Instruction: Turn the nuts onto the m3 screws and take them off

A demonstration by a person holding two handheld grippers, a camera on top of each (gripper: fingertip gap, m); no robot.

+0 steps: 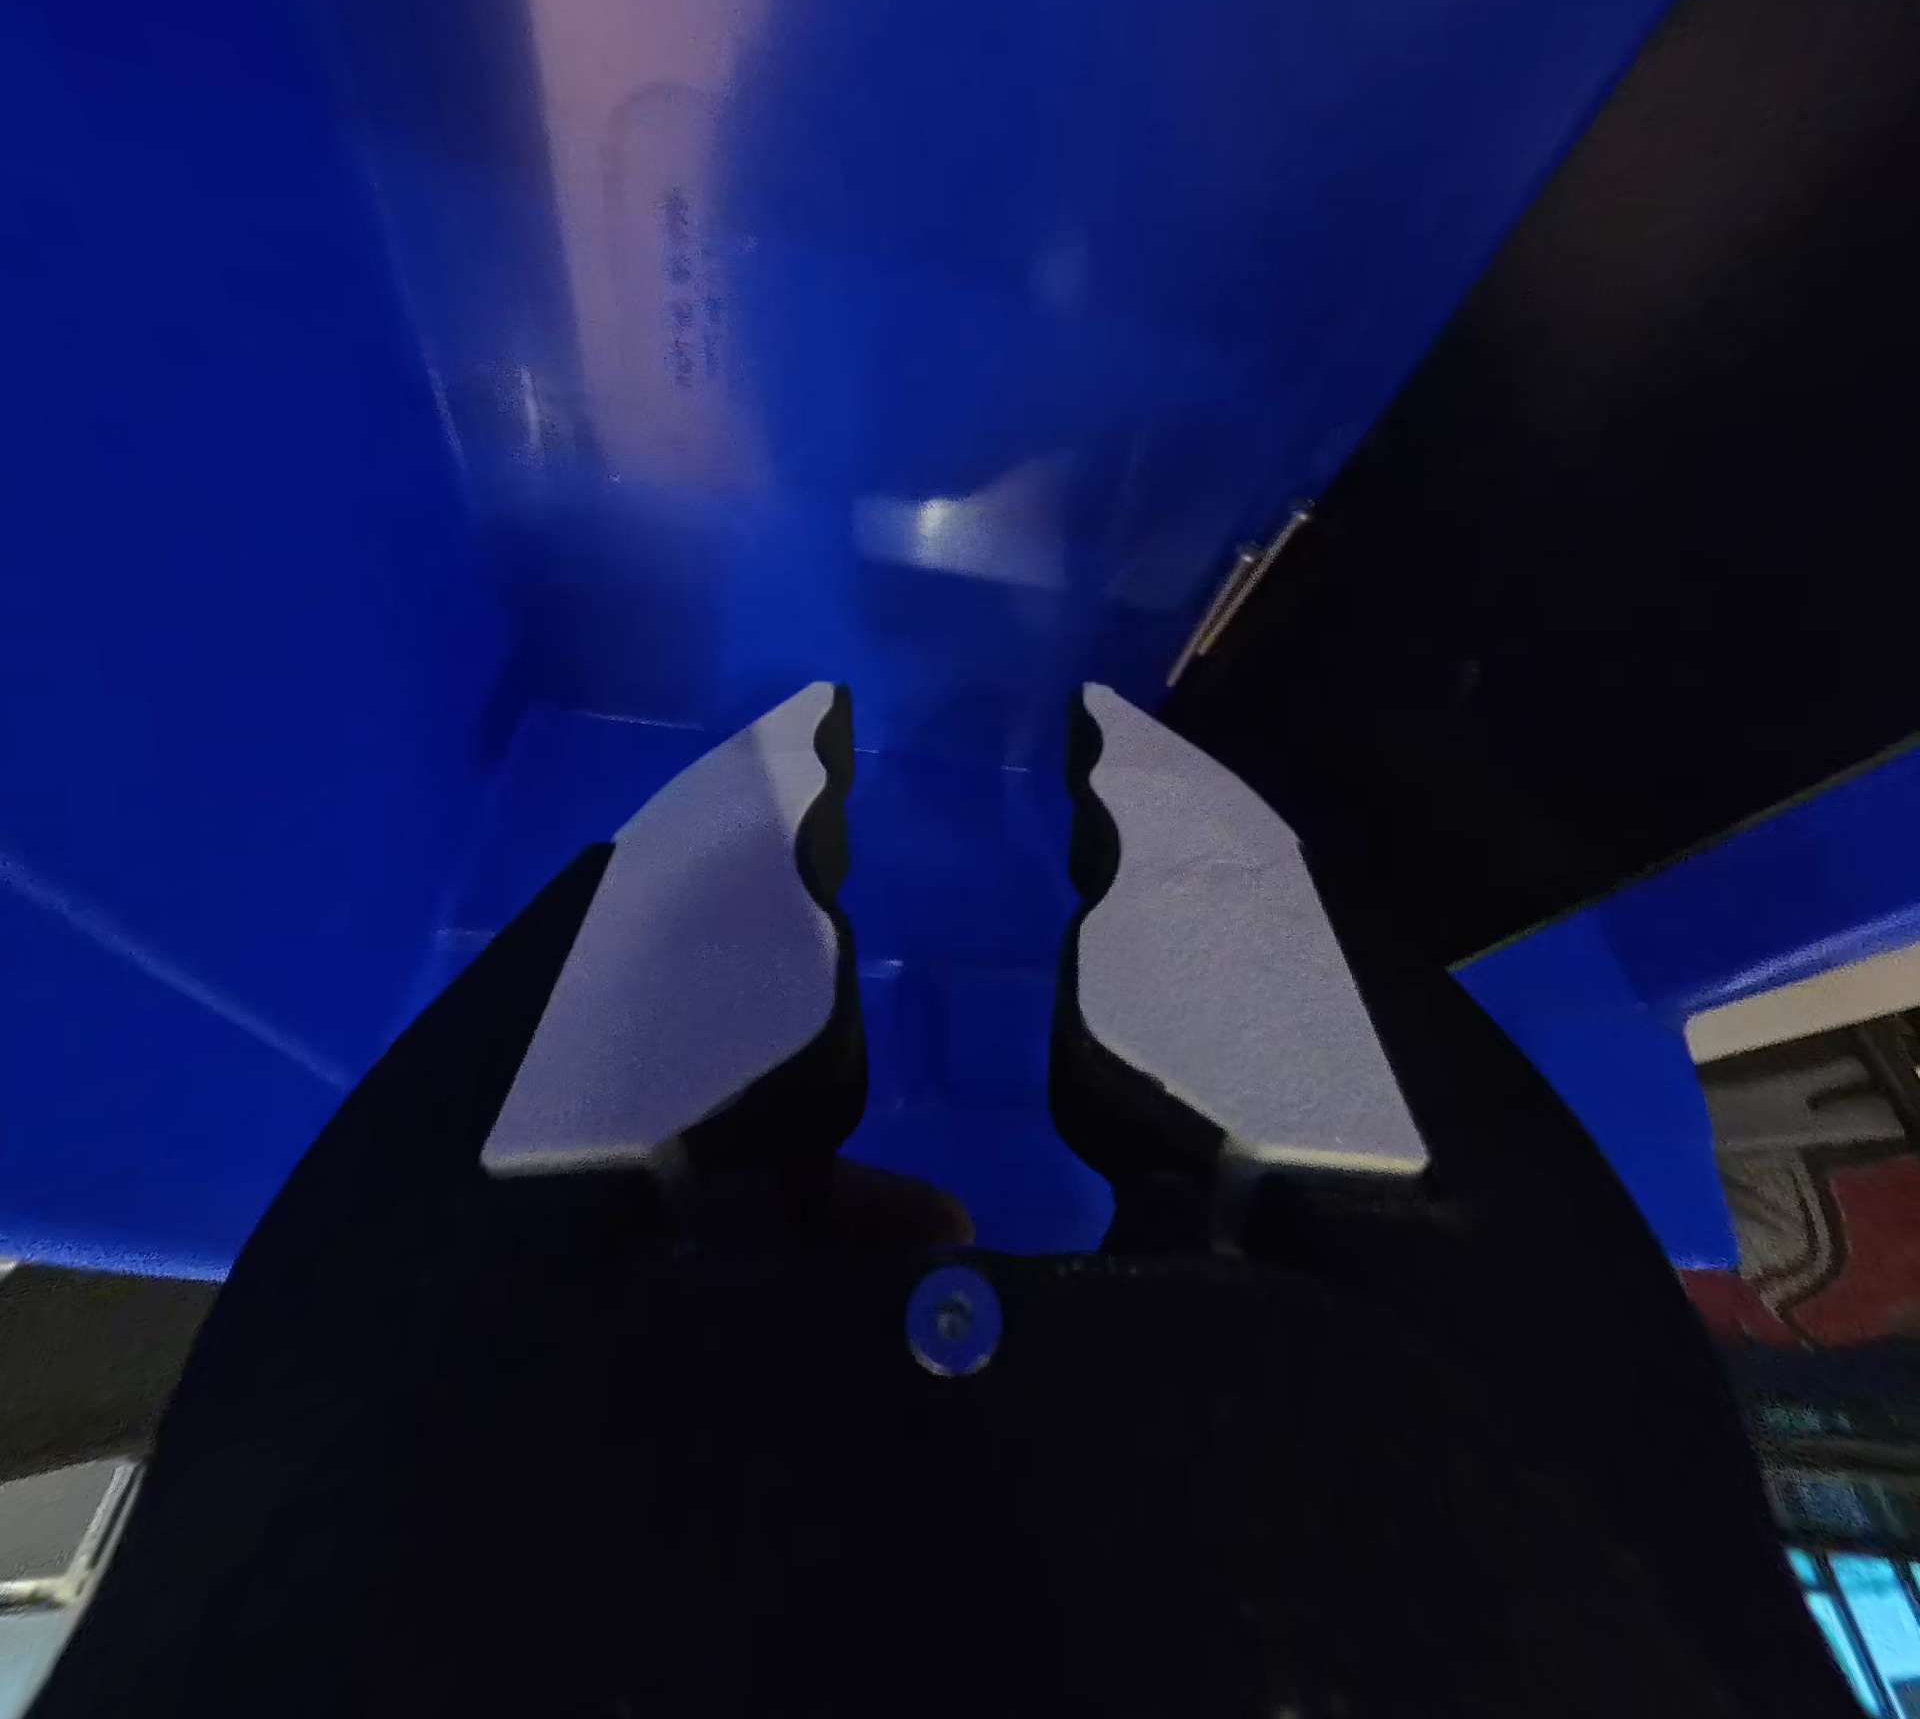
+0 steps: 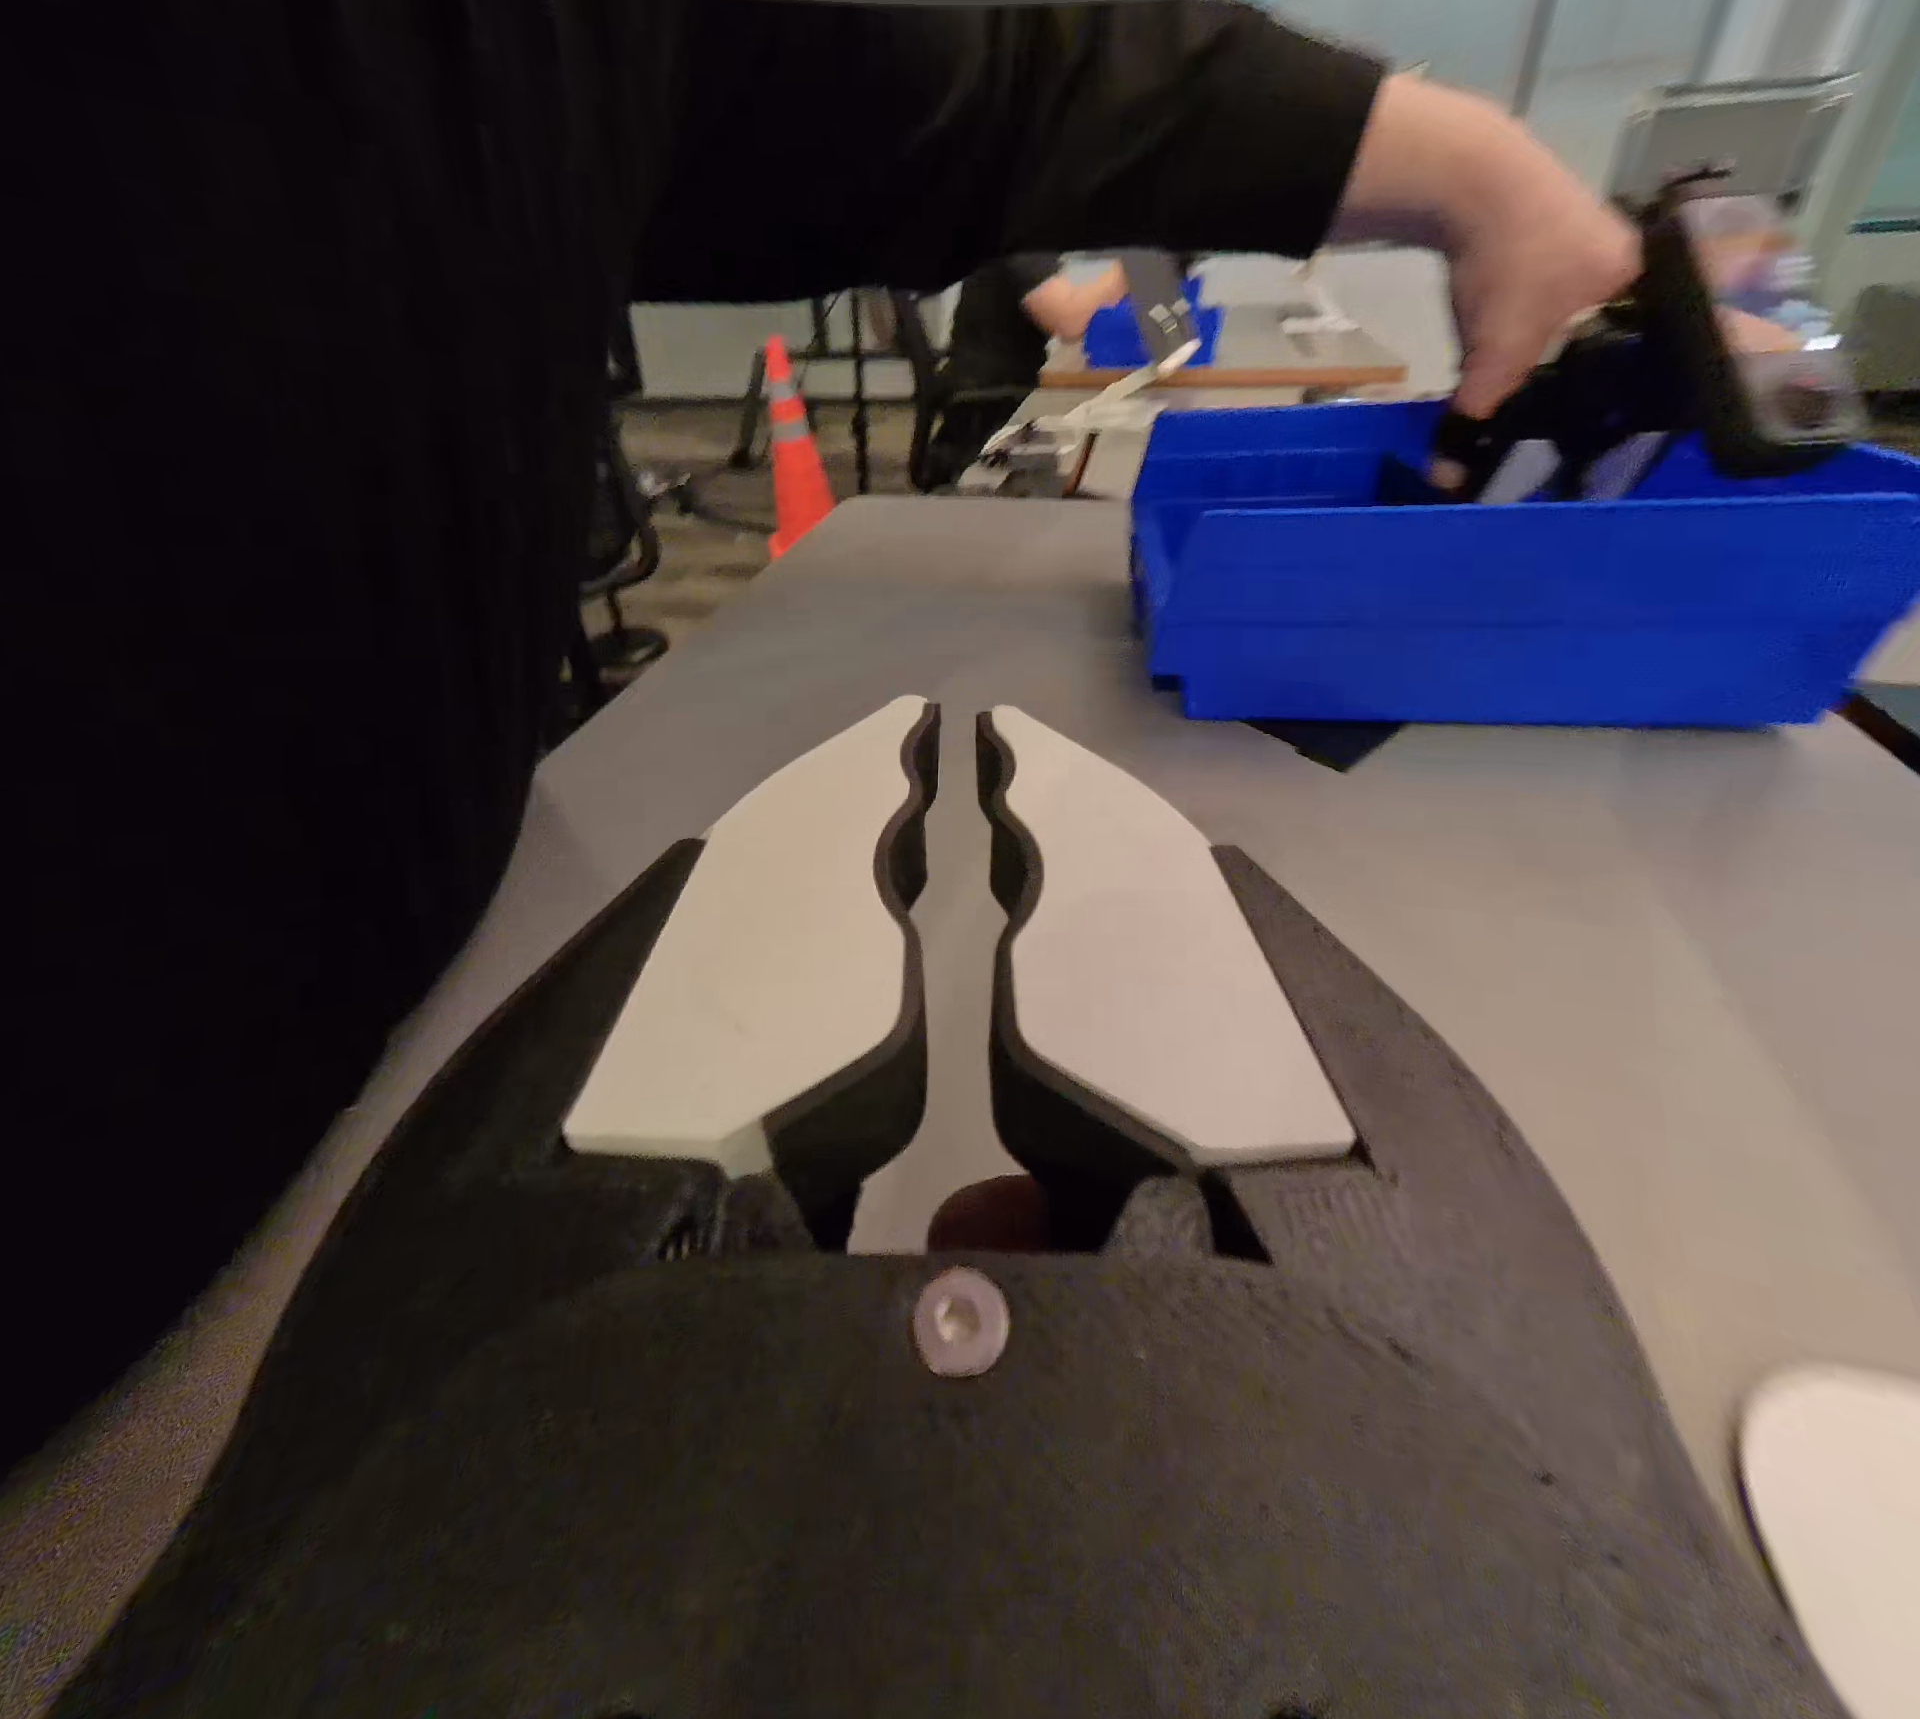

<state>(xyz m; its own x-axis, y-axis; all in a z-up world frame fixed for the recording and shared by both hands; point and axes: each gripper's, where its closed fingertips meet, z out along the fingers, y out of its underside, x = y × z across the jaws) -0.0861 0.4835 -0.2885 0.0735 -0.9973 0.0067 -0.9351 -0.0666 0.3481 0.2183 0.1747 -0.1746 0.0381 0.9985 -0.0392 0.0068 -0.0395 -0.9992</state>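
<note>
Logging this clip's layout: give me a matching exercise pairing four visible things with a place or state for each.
Things:
1. left gripper
2. right gripper
3. blue bin
4. orange cone

Places or states:
A. on the floor beyond the table's far edge
B. low over the grey table, fingers nearly together, nothing between them
C. on the table, with a gripper reaching inside
D. inside the bin, fingers apart, nothing between them

Pairs: 1-D, 2-B, 3-C, 4-A
</note>
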